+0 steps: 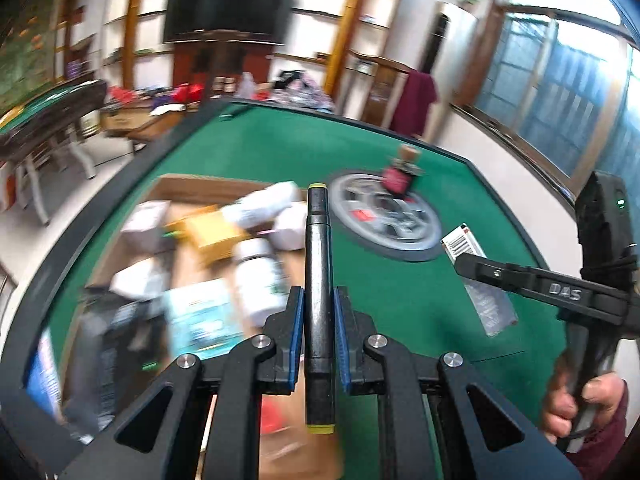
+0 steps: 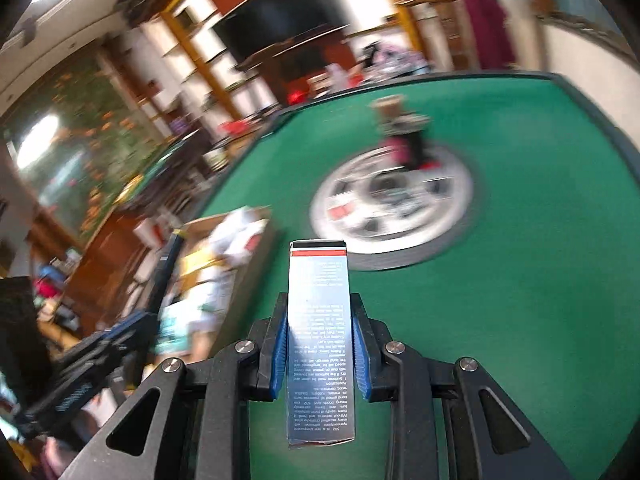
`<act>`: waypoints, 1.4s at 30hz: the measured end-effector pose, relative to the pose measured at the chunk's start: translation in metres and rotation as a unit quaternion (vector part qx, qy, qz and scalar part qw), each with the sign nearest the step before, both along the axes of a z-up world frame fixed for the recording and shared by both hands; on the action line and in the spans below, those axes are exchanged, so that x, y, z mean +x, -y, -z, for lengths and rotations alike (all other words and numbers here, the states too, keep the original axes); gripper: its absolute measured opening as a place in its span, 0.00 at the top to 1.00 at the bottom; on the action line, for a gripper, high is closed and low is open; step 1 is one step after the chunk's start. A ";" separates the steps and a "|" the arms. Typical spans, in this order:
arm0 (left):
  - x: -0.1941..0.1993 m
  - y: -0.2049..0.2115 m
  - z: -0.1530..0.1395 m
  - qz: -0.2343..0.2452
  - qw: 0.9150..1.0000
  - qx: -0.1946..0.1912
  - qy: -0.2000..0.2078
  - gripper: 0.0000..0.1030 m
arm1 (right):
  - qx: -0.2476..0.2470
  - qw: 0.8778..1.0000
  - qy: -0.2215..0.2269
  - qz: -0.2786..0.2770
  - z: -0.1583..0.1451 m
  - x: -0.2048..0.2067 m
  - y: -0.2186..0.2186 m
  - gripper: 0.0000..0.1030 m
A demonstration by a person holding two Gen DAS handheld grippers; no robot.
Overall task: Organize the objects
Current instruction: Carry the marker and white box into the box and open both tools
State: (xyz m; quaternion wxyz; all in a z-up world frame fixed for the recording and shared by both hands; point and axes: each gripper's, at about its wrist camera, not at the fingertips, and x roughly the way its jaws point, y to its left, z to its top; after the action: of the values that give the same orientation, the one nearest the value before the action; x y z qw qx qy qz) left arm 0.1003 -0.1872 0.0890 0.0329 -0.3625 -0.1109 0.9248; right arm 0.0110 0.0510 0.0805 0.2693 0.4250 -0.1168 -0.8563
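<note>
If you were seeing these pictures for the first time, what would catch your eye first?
First, the two loaded grippers over the green table: the left gripper is shut on a black marker with yellow ends, and the right gripper is shut on a slim silver box printed with text. Next, the round silver dial at the table's centre, with a small bottle on its far side. Left of it, a cardboard box is crammed with packages.

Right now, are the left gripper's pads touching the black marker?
Touching. The left wrist view shows both blue pads of the left gripper pressed against the black marker, no gap either side.
</note>
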 end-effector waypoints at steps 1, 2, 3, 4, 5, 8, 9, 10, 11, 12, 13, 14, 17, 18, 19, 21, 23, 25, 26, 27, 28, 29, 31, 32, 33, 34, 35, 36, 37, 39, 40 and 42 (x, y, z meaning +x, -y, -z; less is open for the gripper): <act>0.005 0.015 0.002 -0.014 1.000 0.003 0.003 0.86 | -0.006 1.000 0.006 -0.014 0.000 0.002 0.014 0.71; 0.006 0.024 0.004 -0.023 1.000 0.003 0.006 0.86 | -0.011 0.999 0.013 -0.029 0.001 0.004 0.029 0.71; 0.005 0.035 0.007 -0.032 0.999 0.002 0.012 0.86 | -0.013 0.999 0.021 -0.046 0.003 0.006 0.047 0.71; 0.003 0.044 0.008 -0.036 0.999 0.000 0.015 0.86 | -0.014 0.998 0.026 -0.057 0.004 0.008 0.061 0.71; 0.000 0.052 0.010 -0.039 0.999 -0.002 0.018 0.86 | -0.013 0.997 0.032 -0.070 0.007 0.012 0.076 0.71; -0.018 0.064 0.017 -0.044 0.998 0.003 0.032 0.86 | 0.000 0.994 0.044 -0.102 0.018 0.022 0.122 0.70; -0.023 0.066 0.019 -0.044 0.998 0.004 0.036 0.86 | 0.006 0.993 0.046 -0.107 0.022 0.024 0.131 0.70; -0.031 0.068 0.023 -0.045 0.998 0.004 0.042 0.86 | 0.014 0.992 0.051 -0.113 0.027 0.027 0.143 0.70; -0.036 0.069 0.025 -0.045 0.998 0.006 0.046 0.86 | 0.022 0.992 0.054 -0.116 0.032 0.028 0.152 0.70; -0.039 0.070 0.028 -0.045 0.998 0.010 0.051 0.86 | 0.029 0.991 0.055 -0.118 0.036 0.030 0.156 0.70; -0.045 0.071 0.034 -0.044 0.997 0.014 0.060 0.86 | 0.039 0.991 0.053 -0.119 0.039 0.030 0.159 0.70; -0.049 0.071 0.037 -0.044 0.997 0.015 0.065 0.86 | 0.050 0.990 0.050 -0.119 0.042 0.032 0.164 0.70; -0.054 0.071 0.045 -0.047 0.996 0.019 0.074 0.86 | 0.079 0.989 0.043 -0.119 0.051 0.032 0.175 0.70; -0.054 0.071 0.046 -0.048 0.996 0.023 0.073 0.86 | 0.085 0.988 0.042 -0.119 0.052 0.032 0.177 0.70; -0.052 0.071 0.046 -0.050 0.996 0.026 0.072 0.86 | 0.090 0.988 0.041 -0.119 0.054 0.033 0.179 0.70; -0.050 0.074 0.045 -0.054 0.996 0.031 0.068 0.86 | 0.100 0.987 0.036 -0.121 0.058 0.034 0.182 0.70; -0.046 0.080 0.043 -0.060 0.995 0.045 0.061 0.86 | 0.106 0.986 0.031 -0.122 0.058 0.034 0.183 0.70; -0.041 0.084 0.038 -0.066 0.995 0.053 0.053 0.77 | 0.109 0.986 0.028 -0.127 0.058 0.034 0.185 0.70; -0.038 0.086 0.035 -0.069 0.995 0.054 0.048 0.73 | 0.111 0.985 0.026 -0.129 0.057 0.036 0.186 0.69; -0.034 0.087 0.032 -0.073 0.995 0.054 0.040 0.65 | 0.116 0.984 0.021 -0.133 0.057 0.038 0.188 0.69; -0.029 0.087 0.026 -0.077 0.995 0.050 0.031 0.57 | 0.118 0.984 0.018 -0.135 0.057 0.039 0.189 0.69; -0.025 0.087 0.023 -0.080 0.995 0.046 0.024 0.53 | 0.118 0.983 0.014 -0.140 0.057 0.041 0.191 0.69; -0.014 0.087 0.012 -0.090 0.995 0.035 0.005 0.41 | 0.117 0.982 0.009 -0.145 0.056 0.043 0.192 0.69; -0.009 0.087 0.008 -0.095 0.995 0.030 -0.003 0.36 | 0.119 0.982 0.006 -0.144 0.055 0.044 0.193 0.67; -0.004 0.087 0.003 -0.101 0.995 0.023 -0.013 0.29 | 0.123 0.982 0.002 -0.143 0.054 0.046 0.194 0.62; 0.005 0.086 -0.005 -0.111 0.993 0.008 -0.028 0.24 | 0.127 0.982 -0.002 -0.142 0.053 0.047 0.194 0.59; 0.010 0.085 -0.010 -0.118 0.992 -0.003 -0.037 0.22 | 0.130 0.982 -0.007 -0.139 0.051 0.048 0.194 0.51; 0.018 0.082 -0.018 -0.129 0.990 -0.023 -0.052 0.18 | 0.134 0.982 -0.017 -0.132 0.047 0.050 0.191 0.41; 0.025 0.080 -0.024 -0.139 0.987 -0.039 -0.065 0.13 | 0.137 0.982 -0.026 -0.127 0.044 0.052 0.189 0.37; 0.039 0.076 -0.036 -0.166 0.979 -0.074 -0.090 0.05 | 0.137 0.983 -0.041 -0.119 0.035 0.059 0.184 0.20; 0.046 0.072 -0.040 -0.184 0.973 -0.091 -0.104 0.02 | 0.136 0.983 -0.052 -0.112 0.031 0.063 0.180 0.18; 0.062 0.067 -0.049 -0.211 0.962 -0.114 -0.133 0.00 | 0.135 0.984 -0.068 -0.096 0.023 0.071 0.174 0.10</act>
State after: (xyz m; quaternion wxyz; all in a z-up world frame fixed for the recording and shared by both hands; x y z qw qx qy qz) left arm 0.1625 -0.2540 0.1376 -0.1900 -0.2063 -0.0732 0.9571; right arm 0.0822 -0.1226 0.0579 0.2979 0.4072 0.0604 -0.8613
